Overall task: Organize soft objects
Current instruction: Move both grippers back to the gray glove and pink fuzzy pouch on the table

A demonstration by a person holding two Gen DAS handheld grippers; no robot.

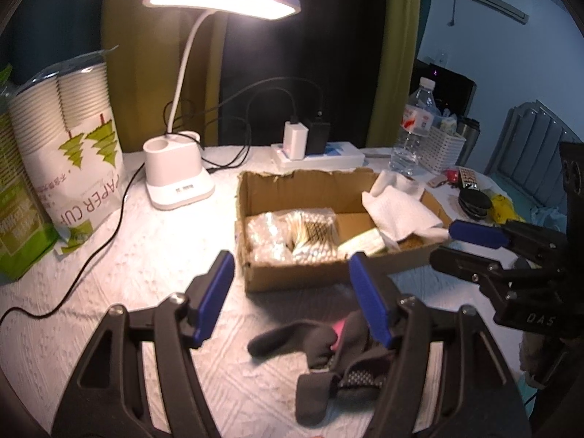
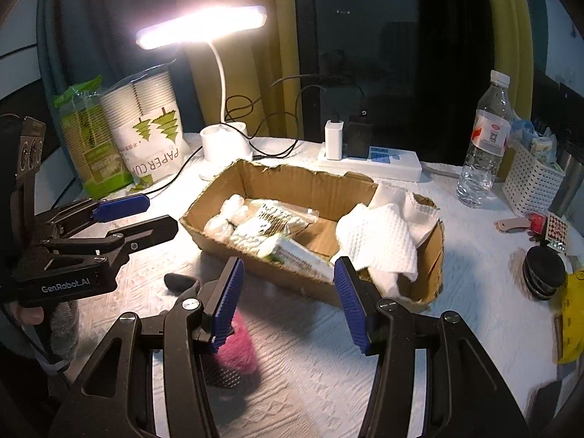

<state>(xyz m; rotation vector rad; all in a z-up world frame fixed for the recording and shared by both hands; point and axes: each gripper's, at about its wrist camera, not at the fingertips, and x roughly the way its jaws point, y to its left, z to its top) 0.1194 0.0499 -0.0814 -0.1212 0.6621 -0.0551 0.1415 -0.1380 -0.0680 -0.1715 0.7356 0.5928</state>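
Note:
A dark grey soft item with a pink patch [image 1: 321,343] lies crumpled on the white tablecloth, just below and in front of my left gripper [image 1: 292,299]. That gripper is open, with nothing between its blue pads. In the right wrist view the same item shows as a pink fuzzy patch [image 2: 235,350] and a dark tip [image 2: 179,281] beside the left finger of my right gripper [image 2: 288,303], which is also open and empty. Behind both stands a torn cardboard box [image 1: 303,277] holding cotton swab bags [image 1: 306,233], a small packet [image 2: 303,255] and white paper towel [image 2: 379,244].
A lit white desk lamp [image 1: 179,179] and a paper cup pack [image 1: 76,153] stand at the back left. A power strip with chargers [image 2: 368,160], a water bottle [image 2: 485,146] and a white basket [image 2: 533,179] stand at the back right. Small clutter [image 2: 544,270] lies at the far right.

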